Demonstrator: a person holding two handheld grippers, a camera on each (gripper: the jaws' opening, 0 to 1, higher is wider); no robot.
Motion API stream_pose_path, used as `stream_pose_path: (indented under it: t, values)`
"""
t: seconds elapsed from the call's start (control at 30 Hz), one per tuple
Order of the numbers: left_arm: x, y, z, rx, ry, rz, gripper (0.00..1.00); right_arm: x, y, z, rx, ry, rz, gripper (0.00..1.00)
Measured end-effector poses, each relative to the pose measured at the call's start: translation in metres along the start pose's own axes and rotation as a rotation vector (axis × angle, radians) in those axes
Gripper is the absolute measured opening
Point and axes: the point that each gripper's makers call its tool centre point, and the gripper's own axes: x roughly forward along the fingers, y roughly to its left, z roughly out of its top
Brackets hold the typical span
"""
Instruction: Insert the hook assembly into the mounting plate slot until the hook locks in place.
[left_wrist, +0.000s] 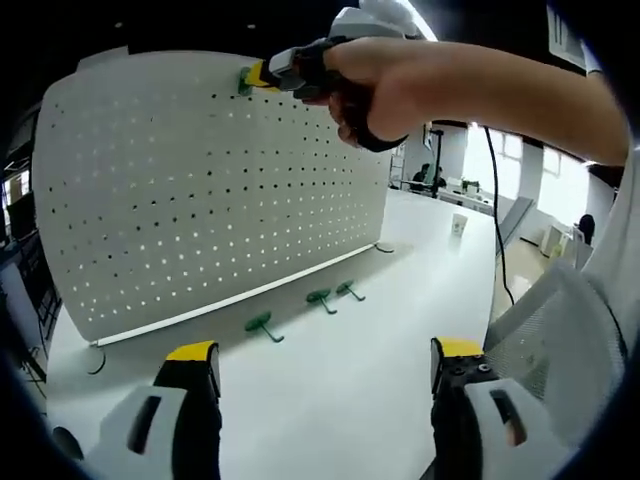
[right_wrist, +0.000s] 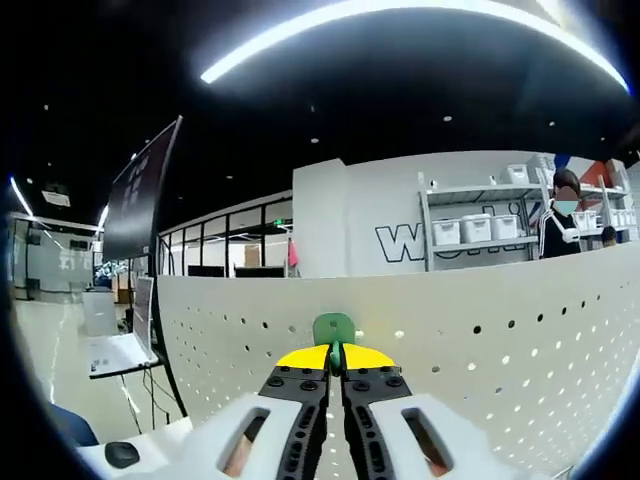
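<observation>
My right gripper (right_wrist: 336, 362) pinches the small green plastic hook (right_wrist: 333, 330) against the white perforated metal pegboard (left_wrist: 200, 190), left gripper (left_wrist: 325, 375) spread idle; tilting could miss the hole.

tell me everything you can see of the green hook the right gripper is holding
The small green plastic hook has a rounded flat head that shows above the right gripper, whose yellow-tipped jaws are shut on its stem. It is pressed against the white perforated pegboard near the top edge. Whether it has locked in cannot be told.
</observation>
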Motion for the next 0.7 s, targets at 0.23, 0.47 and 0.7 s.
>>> stream_pose_path:
  t: [0.23,0.47,0.7]
  values:
    - [0.001,-0.001,0.000,0.000,0.001,-0.006,0.89,0.001,-0.007,-0.002,0.009,0.006,-0.023,0.01]
    - [0.000,0.001,0.000,-0.008,-0.001,0.004,0.89,0.001,-0.010,-0.007,0.000,0.018,-0.045,0.01]
    - [0.000,0.001,0.001,-0.012,-0.009,0.003,0.89,0.005,-0.013,-0.008,-0.005,0.034,-0.088,0.01]
